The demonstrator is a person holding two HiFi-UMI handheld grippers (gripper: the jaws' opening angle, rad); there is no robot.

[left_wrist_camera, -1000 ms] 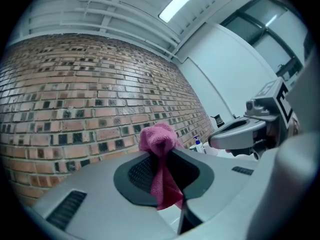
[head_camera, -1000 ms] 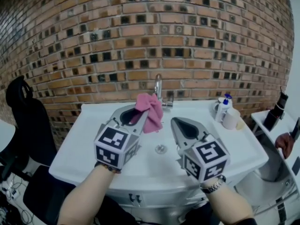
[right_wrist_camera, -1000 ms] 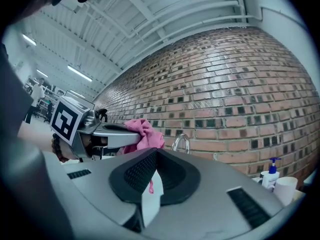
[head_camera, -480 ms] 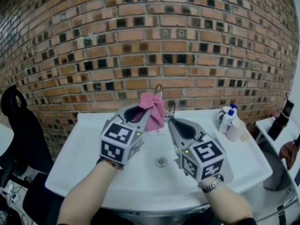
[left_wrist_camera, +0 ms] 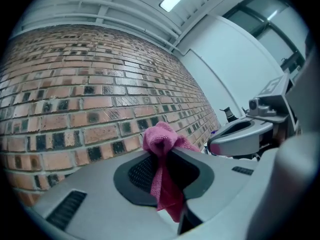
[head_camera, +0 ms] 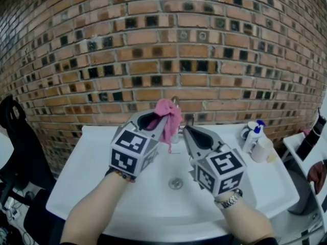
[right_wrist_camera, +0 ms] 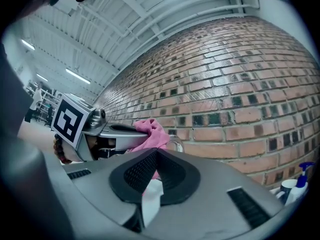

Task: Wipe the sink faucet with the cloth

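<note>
A pink cloth (head_camera: 167, 113) is pinched in my left gripper (head_camera: 165, 119), bunched above the jaw tips with a tail hanging below them. In the left gripper view the cloth (left_wrist_camera: 161, 143) fills the gap between the jaws. The cloth hides most of the chrome faucet (head_camera: 175, 100), whose top shows just behind it; whether they touch I cannot tell. My right gripper (head_camera: 186, 129) is shut and empty, just right of the cloth and low beside the faucet. From the right gripper view the faucet's curve (right_wrist_camera: 176, 145) peeks out beside the cloth (right_wrist_camera: 151, 132).
The white sink (head_camera: 102, 157) has its drain (head_camera: 175, 183) below both grippers. A blue-pump bottle (head_camera: 252, 136) and a cup (head_camera: 263, 149) stand at the back right. The brick wall (head_camera: 153, 50) rises right behind the faucet. A black chair (head_camera: 18, 137) stands left.
Both grippers have moved forward over the basin toward the wall. The cloth has travelled with the left gripper up to the faucet's top.
</note>
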